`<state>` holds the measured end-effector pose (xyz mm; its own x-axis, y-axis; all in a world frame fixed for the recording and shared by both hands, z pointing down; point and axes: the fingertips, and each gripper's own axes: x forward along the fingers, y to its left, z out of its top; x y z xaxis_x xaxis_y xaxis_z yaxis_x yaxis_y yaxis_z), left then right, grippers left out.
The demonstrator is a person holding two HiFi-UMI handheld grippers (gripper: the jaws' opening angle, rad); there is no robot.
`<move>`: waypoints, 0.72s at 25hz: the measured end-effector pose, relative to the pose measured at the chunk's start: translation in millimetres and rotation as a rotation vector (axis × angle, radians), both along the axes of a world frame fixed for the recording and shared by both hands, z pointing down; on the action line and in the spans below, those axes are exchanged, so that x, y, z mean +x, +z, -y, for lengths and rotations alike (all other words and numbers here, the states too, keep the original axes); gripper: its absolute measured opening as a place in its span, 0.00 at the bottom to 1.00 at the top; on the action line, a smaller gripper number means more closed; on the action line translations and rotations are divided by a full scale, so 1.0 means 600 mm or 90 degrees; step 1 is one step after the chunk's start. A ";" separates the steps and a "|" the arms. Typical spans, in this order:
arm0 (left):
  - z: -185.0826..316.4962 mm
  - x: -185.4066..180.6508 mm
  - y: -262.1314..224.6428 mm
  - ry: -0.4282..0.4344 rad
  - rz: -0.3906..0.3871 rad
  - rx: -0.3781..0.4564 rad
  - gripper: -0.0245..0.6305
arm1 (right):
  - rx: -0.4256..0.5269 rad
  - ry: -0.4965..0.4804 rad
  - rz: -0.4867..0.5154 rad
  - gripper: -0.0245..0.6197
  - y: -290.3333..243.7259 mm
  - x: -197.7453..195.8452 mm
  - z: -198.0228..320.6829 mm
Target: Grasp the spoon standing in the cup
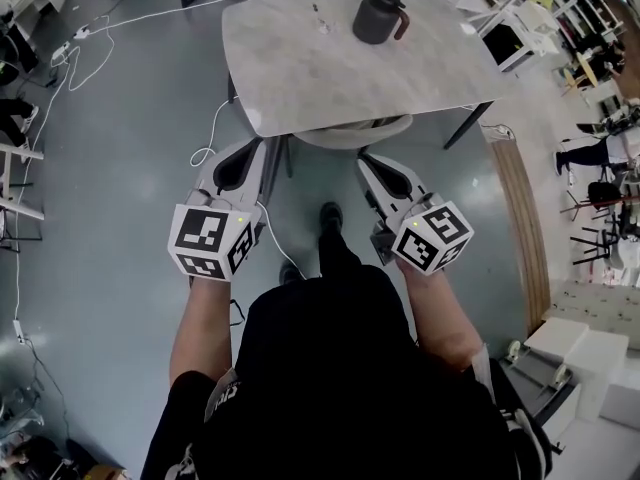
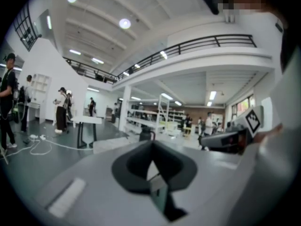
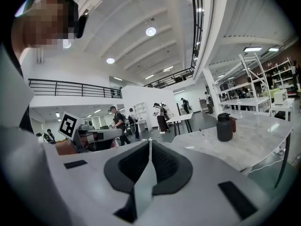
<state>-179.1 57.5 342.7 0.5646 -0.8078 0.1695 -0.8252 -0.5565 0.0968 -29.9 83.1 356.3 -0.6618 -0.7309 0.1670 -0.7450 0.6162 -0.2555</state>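
A wide hall with a grey floor (image 1: 120,168) holds a pale marbled table (image 1: 330,78). Both grippers hang low before its near edge, side by side, pointing towards it. The left gripper (image 2: 151,149) and right gripper (image 3: 150,145) each have their jaws pressed together on nothing. The cup (image 1: 378,16), dark with a reddish handle, stands near the table's far edge, well apart from both. The spoon is too small to make out.

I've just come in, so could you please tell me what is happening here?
A person stands before a table, holding the left gripper and the right gripper low, both shut and empty. A dark cup sits at the table's far side, untouched; no spoon can be made out in it.
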 end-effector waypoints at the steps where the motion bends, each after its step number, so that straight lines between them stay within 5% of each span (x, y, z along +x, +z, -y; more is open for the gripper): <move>1: 0.009 -0.003 -0.001 -0.009 -0.001 0.001 0.05 | 0.002 -0.004 0.002 0.06 -0.001 -0.003 0.011; 18: 0.242 0.067 0.031 -0.088 0.037 -0.042 0.05 | 0.008 -0.078 0.041 0.05 -0.007 0.052 0.260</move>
<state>-138.6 -87.7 361.0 0.4360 -0.8633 0.2541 -0.8990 -0.4307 0.0792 1.1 -73.1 352.2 -0.7555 -0.6453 0.1131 -0.6461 0.7052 -0.2919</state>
